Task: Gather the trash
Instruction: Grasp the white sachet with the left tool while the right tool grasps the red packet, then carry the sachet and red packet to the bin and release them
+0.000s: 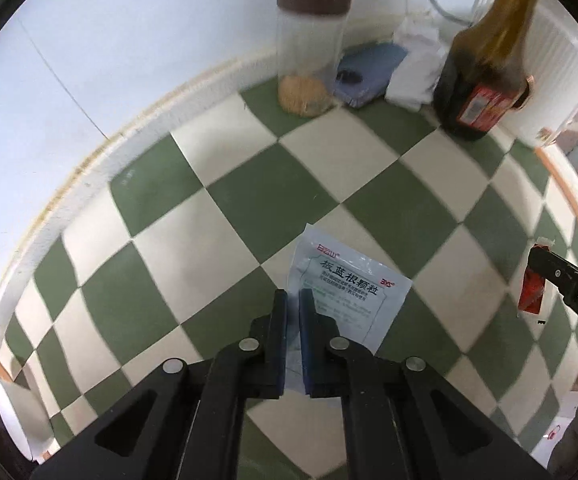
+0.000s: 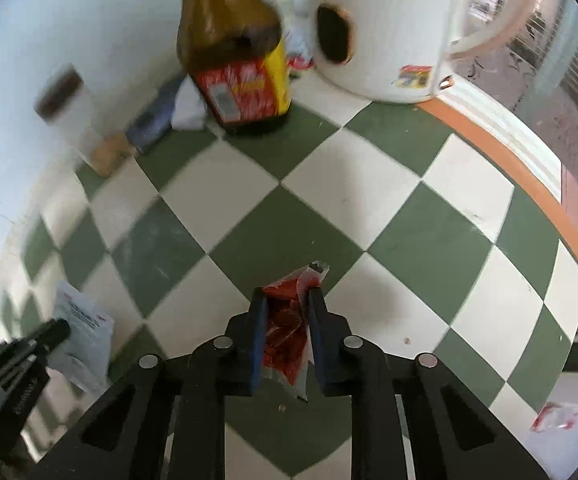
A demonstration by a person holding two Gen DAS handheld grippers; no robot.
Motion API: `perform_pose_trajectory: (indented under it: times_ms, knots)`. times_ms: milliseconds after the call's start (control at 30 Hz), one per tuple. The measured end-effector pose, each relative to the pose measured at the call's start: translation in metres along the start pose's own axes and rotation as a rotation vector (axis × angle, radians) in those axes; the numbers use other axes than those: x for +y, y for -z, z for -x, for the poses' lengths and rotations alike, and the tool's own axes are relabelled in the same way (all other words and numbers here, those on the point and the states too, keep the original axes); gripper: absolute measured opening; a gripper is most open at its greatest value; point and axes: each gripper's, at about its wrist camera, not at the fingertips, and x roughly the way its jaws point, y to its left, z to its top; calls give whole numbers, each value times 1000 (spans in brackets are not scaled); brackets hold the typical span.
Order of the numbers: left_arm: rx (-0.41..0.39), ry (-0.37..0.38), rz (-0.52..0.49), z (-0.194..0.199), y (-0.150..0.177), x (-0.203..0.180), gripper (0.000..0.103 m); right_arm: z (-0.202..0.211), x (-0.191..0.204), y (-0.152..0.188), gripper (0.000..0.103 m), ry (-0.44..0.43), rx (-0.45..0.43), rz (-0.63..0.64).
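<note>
My left gripper is shut on a pale blue-white medicine sachet with Chinese print, held just above the green and white checked tabletop. My right gripper is shut on a crumpled red sauce packet over the same checked top. The right gripper with the red packet shows at the right edge of the left wrist view. The left gripper and the sachet show at the lower left of the right wrist view.
At the back stand a clear jar with a brown lid, a blue cloth, white crumpled plastic, a dark sauce bottle and a white kettle. Another red-white wrapper lies off the table's right edge. A white cup is at the lower left.
</note>
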Motion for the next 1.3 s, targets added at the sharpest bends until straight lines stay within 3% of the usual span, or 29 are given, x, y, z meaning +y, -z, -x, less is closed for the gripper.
perform_pose_trajectory:
  times_ms: [100,200,400,567,733,867,1000,1167,1300]
  knots:
    - [-43,10,-23,36,0,-17,3,28,-23,-3,19,-67,-38,-59]
    - [-92,31,-78,69,1,-59,3,61,-57,3,19,-121,-80,-125]
    - [-139,164,-238,119,15,-172,3,132,-175,38,18,-142,-186,-305]
    - [-79,303,-429,130,60,-312,3,175,-299,114,18,-78,-219,-487]
    - [53,411,-633,96,139,-460,4,179,-435,235,18,40,-167,-728]
    - [213,431,-751,17,227,-560,4,133,-525,332,18,74,-84,-924]
    - [335,399,-812,-76,302,-623,4,42,-595,416,18,72,-3,-1066]
    - [438,338,-887,-187,385,-686,4,-67,-656,474,18,64,45,-1148]
    - [462,300,-935,-240,422,-712,4,-136,-693,498,18,80,60,-1134]
